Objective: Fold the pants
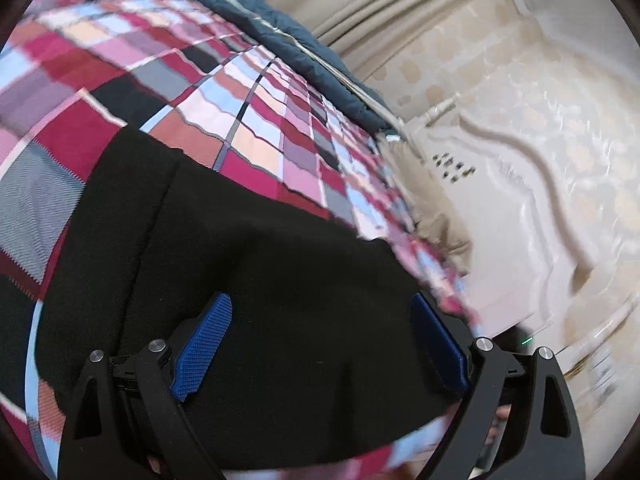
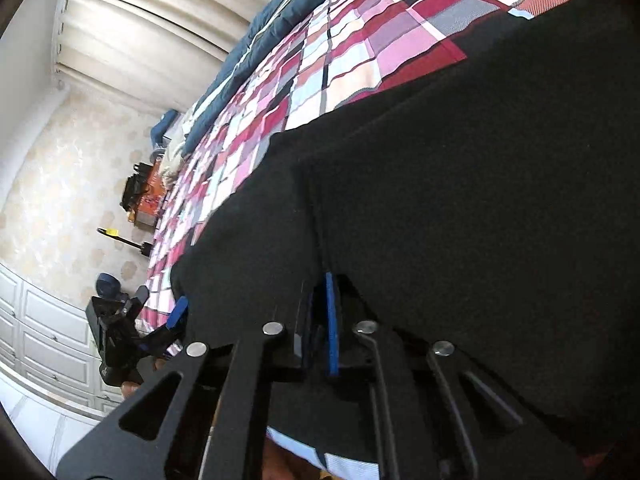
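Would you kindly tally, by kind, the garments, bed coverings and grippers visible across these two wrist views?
Black pants: 1
Checked bedspread: 1
Dark blue quilt at the bed's far edge: 1
Grippers: 2, the left gripper open over the pants, the right gripper shut on the pants
Total: 5

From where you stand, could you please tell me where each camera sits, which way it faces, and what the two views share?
Left wrist: sits on the left tongs, looking forward and slightly down over the black pants on the plaid bedspread; blue pads wide apart, nothing pinched.
Right wrist: sits on the right tongs, looking along the bed toward the beige curtain; pads closed on a pants fold; the left tongs appear at lower left.
Shared: the pants, bedspread, curtain and dark blue quilt.
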`<state>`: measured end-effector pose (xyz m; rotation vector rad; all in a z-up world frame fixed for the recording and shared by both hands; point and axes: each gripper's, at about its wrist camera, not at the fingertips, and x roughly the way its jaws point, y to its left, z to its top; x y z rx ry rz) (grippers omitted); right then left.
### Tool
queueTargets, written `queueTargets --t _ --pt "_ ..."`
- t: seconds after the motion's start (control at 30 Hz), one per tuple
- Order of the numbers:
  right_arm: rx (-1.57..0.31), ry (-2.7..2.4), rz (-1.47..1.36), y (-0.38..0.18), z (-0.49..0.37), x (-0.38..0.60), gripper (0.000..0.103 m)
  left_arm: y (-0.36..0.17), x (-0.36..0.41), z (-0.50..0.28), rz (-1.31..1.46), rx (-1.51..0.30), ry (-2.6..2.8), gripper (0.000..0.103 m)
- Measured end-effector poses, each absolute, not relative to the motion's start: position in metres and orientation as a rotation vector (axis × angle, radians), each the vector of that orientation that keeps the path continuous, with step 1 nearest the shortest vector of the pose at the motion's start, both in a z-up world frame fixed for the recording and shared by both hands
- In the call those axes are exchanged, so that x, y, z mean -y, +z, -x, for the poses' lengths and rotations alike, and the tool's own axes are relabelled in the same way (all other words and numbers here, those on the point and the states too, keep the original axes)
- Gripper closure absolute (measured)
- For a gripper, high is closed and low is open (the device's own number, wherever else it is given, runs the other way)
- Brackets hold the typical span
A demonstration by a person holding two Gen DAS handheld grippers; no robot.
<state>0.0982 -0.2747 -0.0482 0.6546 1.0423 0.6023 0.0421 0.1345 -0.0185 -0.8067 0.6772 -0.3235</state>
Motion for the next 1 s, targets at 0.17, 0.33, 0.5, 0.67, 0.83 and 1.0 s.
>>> queueTargets --t 0.17,0.33,0.5,0.67,0.83,1.0 --pt "-0.982 0.613 -0.673 -0.027 -0.083 0.276 0.050 0.004 -0.182 -0.012 0.854 -0.578 -0.286 0.013" --pt "-0.973 0.623 -0.643 -0.019 -0.064 0.268 0.045 -0.019 -0.242 -0.009 0.999 -0.628 -0.268 0.014" --pt "-0.974 0.601 -0.632 -0.020 -0.053 0.263 0.039 -0.039 -0.247 -0.027 1.002 -0.712 -0.305 0.015" --pt "-0.976 0.600 -0.629 -0.018 -0.051 0.259 0.035 -0.042 -0.231 -0.048 0.946 -0.754 -0.366 0.015" --pt "-0.975 0.604 -0.632 -0.018 -0.048 0.257 0.034 -0.044 -0.219 -0.065 0.940 -0.806 -0.387 0.024" --pt "-0.982 0.612 -0.642 -0.022 -0.045 0.255 0.033 -0.053 -0.205 -0.081 0.922 -0.913 -0.361 0.061"
